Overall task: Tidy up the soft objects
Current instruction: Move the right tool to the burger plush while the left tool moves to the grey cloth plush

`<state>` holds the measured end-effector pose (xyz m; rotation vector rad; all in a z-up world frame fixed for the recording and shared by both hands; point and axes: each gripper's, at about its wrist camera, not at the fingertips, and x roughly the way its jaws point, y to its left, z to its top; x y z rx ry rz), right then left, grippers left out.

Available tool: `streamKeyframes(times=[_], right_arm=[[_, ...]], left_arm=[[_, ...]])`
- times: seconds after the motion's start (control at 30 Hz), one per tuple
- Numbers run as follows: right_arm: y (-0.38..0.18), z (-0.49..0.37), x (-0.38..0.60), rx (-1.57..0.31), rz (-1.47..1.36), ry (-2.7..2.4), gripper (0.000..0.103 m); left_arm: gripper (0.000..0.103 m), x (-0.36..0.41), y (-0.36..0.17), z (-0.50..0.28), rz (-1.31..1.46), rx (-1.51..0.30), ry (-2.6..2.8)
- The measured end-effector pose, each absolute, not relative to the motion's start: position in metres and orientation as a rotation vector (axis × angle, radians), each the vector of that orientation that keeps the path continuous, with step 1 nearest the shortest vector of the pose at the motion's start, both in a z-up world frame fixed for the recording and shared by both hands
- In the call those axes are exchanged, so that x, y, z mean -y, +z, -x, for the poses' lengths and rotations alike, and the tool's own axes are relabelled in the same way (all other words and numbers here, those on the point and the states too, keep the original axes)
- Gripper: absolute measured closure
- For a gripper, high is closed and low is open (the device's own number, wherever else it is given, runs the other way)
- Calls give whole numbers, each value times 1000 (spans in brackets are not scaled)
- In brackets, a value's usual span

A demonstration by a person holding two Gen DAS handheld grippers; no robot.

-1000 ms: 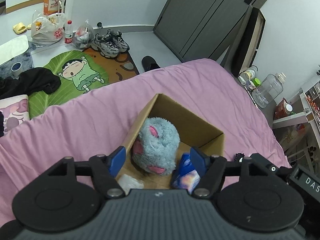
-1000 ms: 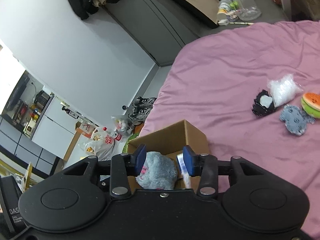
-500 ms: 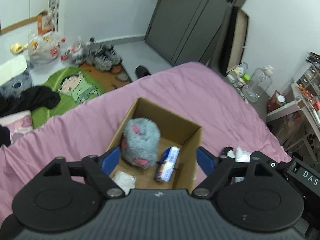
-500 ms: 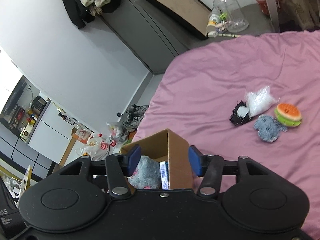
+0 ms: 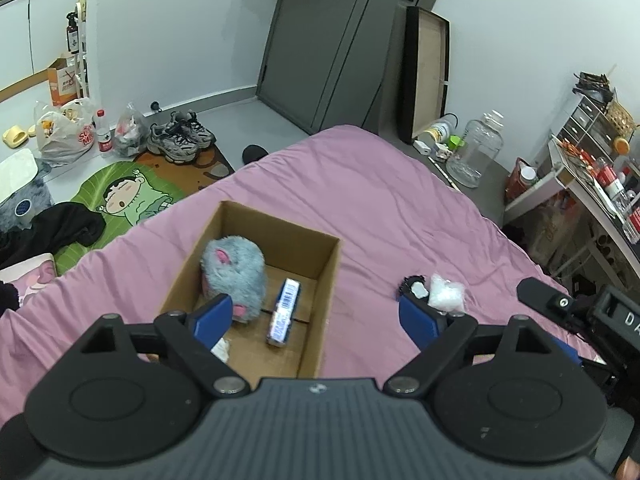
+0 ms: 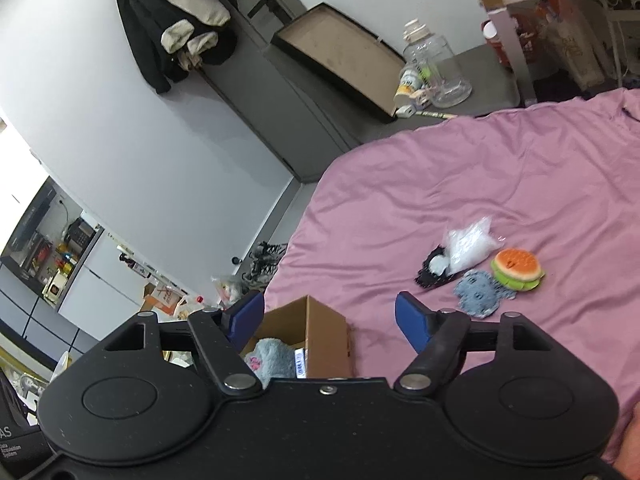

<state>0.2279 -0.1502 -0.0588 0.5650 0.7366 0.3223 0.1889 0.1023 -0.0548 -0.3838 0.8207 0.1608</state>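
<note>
**Both grippers empty above the box, loose toys on the bedspread**

Your left gripper (image 5: 316, 316) hangs over the near end of the cardboard box (image 5: 328, 276), its blue fingers spread wide and opening further, nothing pinched between them. Your right gripper (image 6: 330, 320) is also opening, jaws well apart and bare, with the box (image 6: 324, 336) showing low between them.

The box sits open on the pink bedspread (image 5: 360, 200). Inside it, the grey plush toy (image 5: 234, 272) lies against the left wall, the blue-and-white packet (image 5: 285, 310) lies on the floor just right of the plush, and a small white bag (image 5: 221, 350) peeks out at the near left corner, partly hidden by your left finger.

Right of the box, well apart from it on the bedspread, lies a cluster: a clear bag of white filling (image 6: 470, 242), a black fuzzy item (image 6: 434, 268) touching it, a small grey-blue plush (image 6: 480, 292), and a burger-shaped toy (image 6: 518, 268) just beside that plush
</note>
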Motion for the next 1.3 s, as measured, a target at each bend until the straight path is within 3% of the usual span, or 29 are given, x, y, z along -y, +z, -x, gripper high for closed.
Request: streamKeyframes(times=[0.63, 1.3], right_arm=[[-73, -238, 246, -747, -728, 243, 31], [-137, -268, 295, -821, -926, 146, 31]], left_arm=[[14, -30, -43, -202, 311, -781, 125], [15, 37, -92, -253, 328, -838, 104]])
